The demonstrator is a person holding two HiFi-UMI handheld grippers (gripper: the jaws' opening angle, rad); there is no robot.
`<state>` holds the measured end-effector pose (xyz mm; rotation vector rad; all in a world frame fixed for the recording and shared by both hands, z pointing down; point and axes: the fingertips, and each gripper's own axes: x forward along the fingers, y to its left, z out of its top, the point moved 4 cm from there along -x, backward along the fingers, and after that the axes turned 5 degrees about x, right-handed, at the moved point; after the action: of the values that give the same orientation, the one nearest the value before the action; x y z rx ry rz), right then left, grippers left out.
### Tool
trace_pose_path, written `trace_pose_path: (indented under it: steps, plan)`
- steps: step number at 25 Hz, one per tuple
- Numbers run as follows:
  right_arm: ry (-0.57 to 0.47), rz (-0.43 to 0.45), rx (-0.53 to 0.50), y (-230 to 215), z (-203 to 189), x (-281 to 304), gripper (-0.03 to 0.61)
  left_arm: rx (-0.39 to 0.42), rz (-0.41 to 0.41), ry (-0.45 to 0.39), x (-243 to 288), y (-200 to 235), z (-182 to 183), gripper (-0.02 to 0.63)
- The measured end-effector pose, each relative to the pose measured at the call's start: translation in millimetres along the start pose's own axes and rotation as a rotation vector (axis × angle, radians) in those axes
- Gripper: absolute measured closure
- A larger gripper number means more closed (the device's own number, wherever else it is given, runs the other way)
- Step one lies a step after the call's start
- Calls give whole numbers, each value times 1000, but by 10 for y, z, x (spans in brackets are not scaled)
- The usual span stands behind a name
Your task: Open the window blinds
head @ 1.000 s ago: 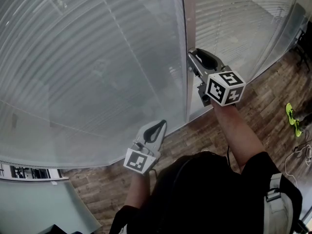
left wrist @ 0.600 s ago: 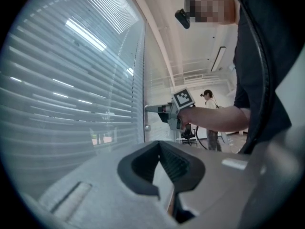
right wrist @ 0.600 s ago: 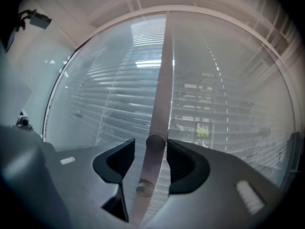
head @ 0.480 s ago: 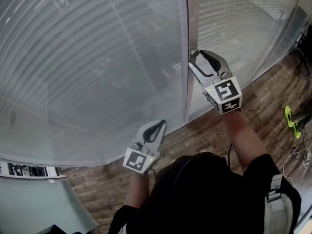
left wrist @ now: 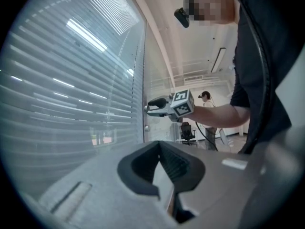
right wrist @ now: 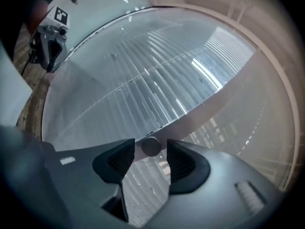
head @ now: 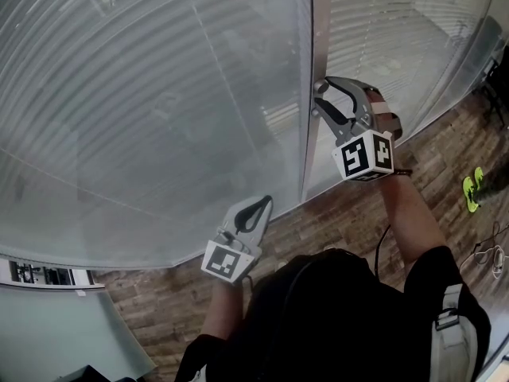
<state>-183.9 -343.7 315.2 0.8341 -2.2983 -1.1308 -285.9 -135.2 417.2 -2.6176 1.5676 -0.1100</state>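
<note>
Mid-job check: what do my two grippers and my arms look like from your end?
The left gripper and right gripper are both light grey, with curved jaws lined by black ribbed pads. Each carries a white cube printed with black square markers. The person wears a black short-sleeved top, and a thin black cable runs beside the right forearm.

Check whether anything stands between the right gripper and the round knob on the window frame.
Nothing visible does. The right gripper has just been opening its jaws; they stand apart on either side of the knob, with a clear gap on each side and no pad pressing it.
</note>
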Motion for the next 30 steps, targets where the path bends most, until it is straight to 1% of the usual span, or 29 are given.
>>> trace_pose_path:
  steps: [2, 4, 12, 14, 17, 26, 28, 30]
  plan:
    - [10, -1, -59, 5, 12, 20, 367, -2, 4, -1, -16, 1, 0, 610]
    - [14, -1, -92, 11, 20, 34, 370, 0, 8, -4, -30, 6, 3, 611]
    - [26, -4, -126, 37, 14, 84, 402, -5, 25, -5, -64, 36, -14, 611]
    - [31, -15, -143, 25, 9, 93, 441, -2, 25, -4, -63, 37, -19, 611]
    - [37, -25, -154, 19, 3, 95, 449, -9, 28, -5, -59, 34, -24, 611]
    - [33, -27, -114, 18, 9, 80, 451, -11, 29, -5, -70, 21, -22, 611]
    - [25, -20, -65, 7, 11, 80, 451, -11, 29, -4, -73, 21, -29, 611]
    - [11, -9, 23, -15, 11, 78, 451, -9, 28, -3, -71, 20, -34, 610]
